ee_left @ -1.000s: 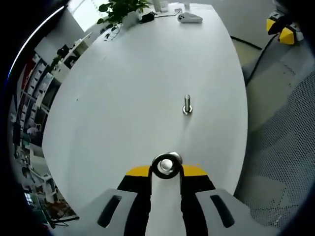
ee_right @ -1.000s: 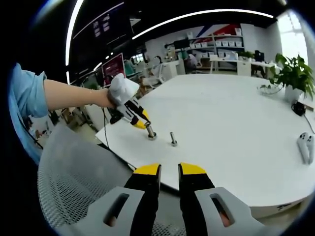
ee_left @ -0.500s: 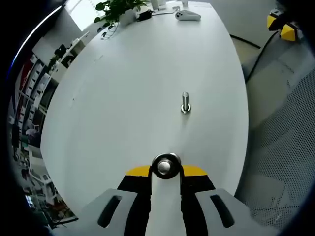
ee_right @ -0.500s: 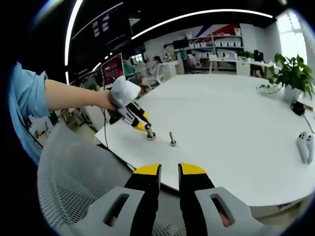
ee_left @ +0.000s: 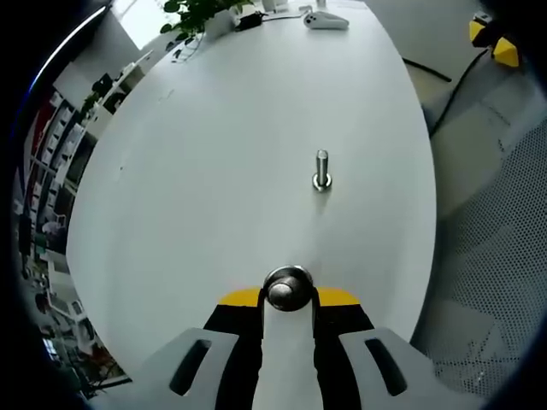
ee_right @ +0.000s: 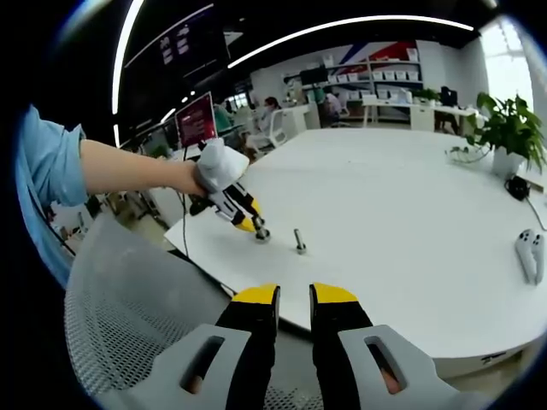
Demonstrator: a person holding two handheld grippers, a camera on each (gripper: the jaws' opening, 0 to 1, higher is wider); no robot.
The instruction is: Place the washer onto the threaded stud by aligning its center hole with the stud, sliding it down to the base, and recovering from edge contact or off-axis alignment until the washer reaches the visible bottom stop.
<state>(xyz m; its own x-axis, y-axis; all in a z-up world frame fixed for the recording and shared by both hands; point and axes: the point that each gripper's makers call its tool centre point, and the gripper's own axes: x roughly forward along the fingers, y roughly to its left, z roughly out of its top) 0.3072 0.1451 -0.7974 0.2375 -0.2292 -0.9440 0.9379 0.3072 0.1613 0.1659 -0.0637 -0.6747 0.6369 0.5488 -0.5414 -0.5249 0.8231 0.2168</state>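
In the left gripper view, the left gripper (ee_left: 289, 295) has its 2 yellow-tipped jaws closed on a shiny metal washer (ee_left: 288, 289), pinching it right at the tips. The washer stands on edge, with its flat face turned to the camera. It is above the white table (ee_left: 214, 171), near the table's close edge. Farther along the table stands the threaded stud (ee_left: 321, 170). It is upright, with a wider base at the bottom, and it is well apart from the washer. A white controller (ee_left: 326, 20) lies at the far end of the table, near a green plant (ee_left: 201, 10). In the right gripper view, the right gripper (ee_right: 294, 297) holds nothing. Its 2 jaws stand a little apart, with a narrow gap between them, off the table's edge and above a grey mesh chair (ee_right: 137, 333). In that view, a hand in a white glove (ee_right: 218, 164) holds the left gripper just beside the stud, on its left.
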